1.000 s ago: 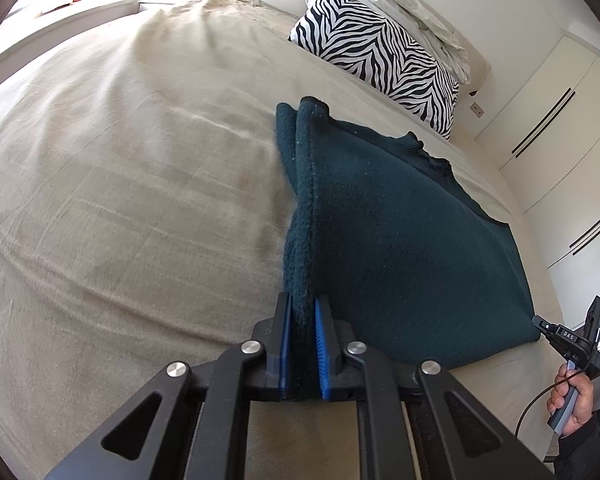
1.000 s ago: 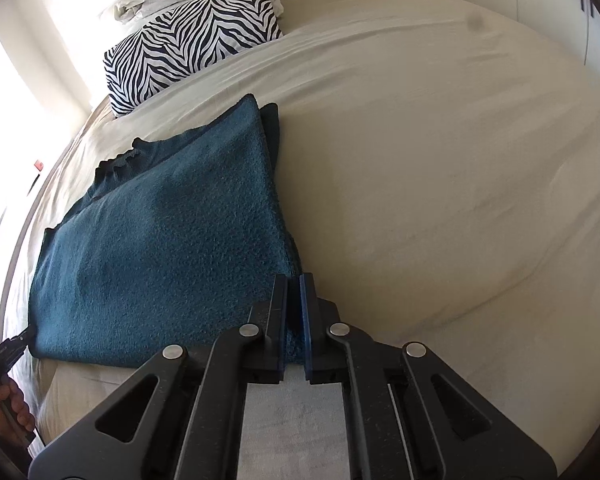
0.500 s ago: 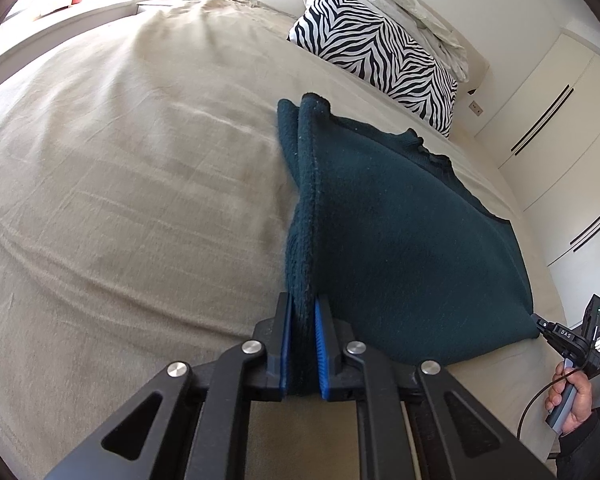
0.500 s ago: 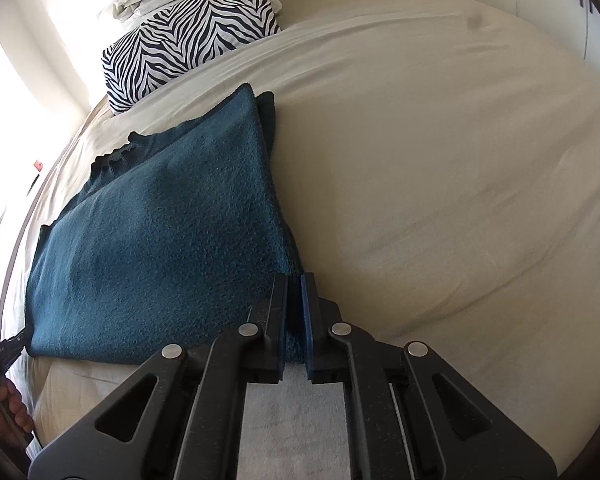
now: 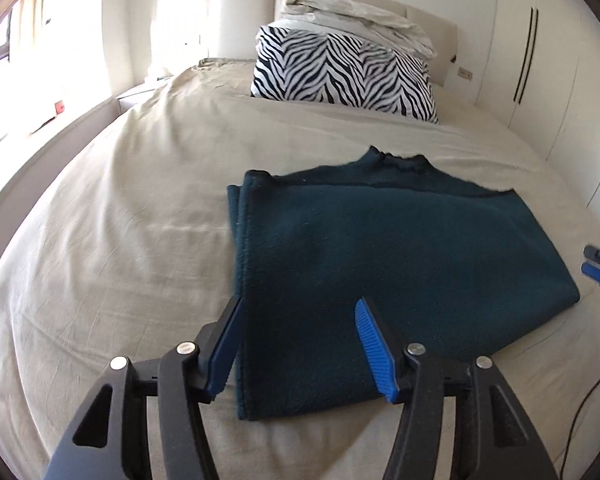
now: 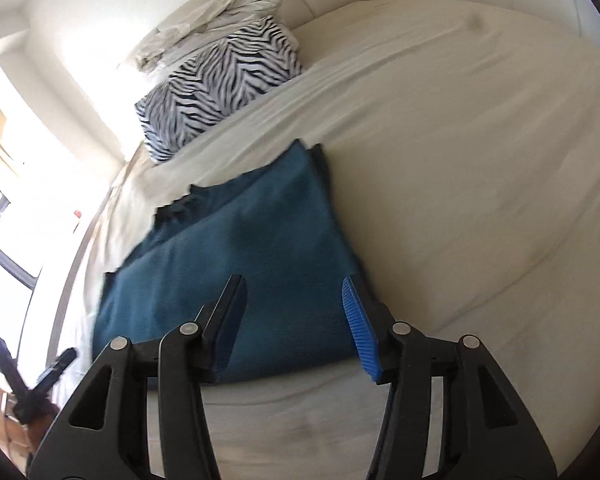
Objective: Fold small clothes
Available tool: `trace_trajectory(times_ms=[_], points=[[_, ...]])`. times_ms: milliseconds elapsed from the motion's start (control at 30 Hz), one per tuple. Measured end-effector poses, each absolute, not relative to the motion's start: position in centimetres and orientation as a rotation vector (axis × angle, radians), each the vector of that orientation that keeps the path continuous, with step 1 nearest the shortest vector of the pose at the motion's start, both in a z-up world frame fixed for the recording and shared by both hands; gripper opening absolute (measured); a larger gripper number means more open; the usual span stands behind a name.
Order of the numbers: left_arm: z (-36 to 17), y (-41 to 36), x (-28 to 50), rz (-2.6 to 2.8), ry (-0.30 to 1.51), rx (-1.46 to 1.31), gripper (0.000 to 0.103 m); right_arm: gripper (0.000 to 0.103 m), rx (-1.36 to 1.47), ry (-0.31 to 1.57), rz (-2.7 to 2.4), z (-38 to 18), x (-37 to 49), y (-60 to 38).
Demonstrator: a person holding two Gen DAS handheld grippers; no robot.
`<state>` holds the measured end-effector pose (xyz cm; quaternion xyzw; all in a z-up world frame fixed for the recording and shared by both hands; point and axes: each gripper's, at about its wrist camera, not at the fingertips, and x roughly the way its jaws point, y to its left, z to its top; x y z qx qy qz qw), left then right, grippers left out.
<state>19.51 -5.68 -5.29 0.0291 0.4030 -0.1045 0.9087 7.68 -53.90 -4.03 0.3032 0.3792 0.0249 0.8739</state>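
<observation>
A dark teal fleece garment (image 5: 380, 264) lies folded flat on the beige bed; it also shows in the right wrist view (image 6: 240, 264). My left gripper (image 5: 298, 320) is open and empty, raised above the garment's near left corner. My right gripper (image 6: 294, 300) is open and empty above the garment's near right corner. The right gripper's blue fingertips (image 5: 596, 272) show at the right edge of the left wrist view, and the left gripper (image 6: 32, 380) shows at the lower left of the right wrist view.
A zebra-print pillow (image 5: 340, 72) and crumpled white bedding (image 5: 356, 12) lie at the headboard. White wardrobe doors (image 5: 540, 60) stand to the right of the bed, a bright window (image 6: 4, 208) to the left. The beige sheet (image 5: 120, 240) spreads around the garment.
Both grippers have opened and let go of the garment's near corners. Both have lifted and pulled back, and the garment now lies flat on the bed.
</observation>
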Motion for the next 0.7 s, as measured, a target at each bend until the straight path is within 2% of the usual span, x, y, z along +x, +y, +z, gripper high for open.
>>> trace_trajectory(times_ms=[167,300,367,533,700], points=[[-9.8,-9.6,21.2,-0.212,0.992,0.159,0.06,0.049,0.799,0.877,0.294,-6.4,11.1,-47.5],[-10.4,-9.8,20.9,-0.197,0.971,0.191,0.061,0.05,0.834,0.986,0.374,-9.8,12.8,-43.2],[-10.5,-9.6,21.1,-0.202,0.978,0.191,0.061,0.046,0.823,1.013,0.349,-11.2,12.9,-42.4],[-10.7,-9.5,20.9,-0.214,0.972,0.193,0.061,0.045,0.903,0.956,0.314,-11.4,12.2,-45.3],[-10.8,-9.6,20.7,-0.215,0.962,0.193,0.061,0.045,0.987,0.865,0.161,-11.6,10.3,-52.2]])
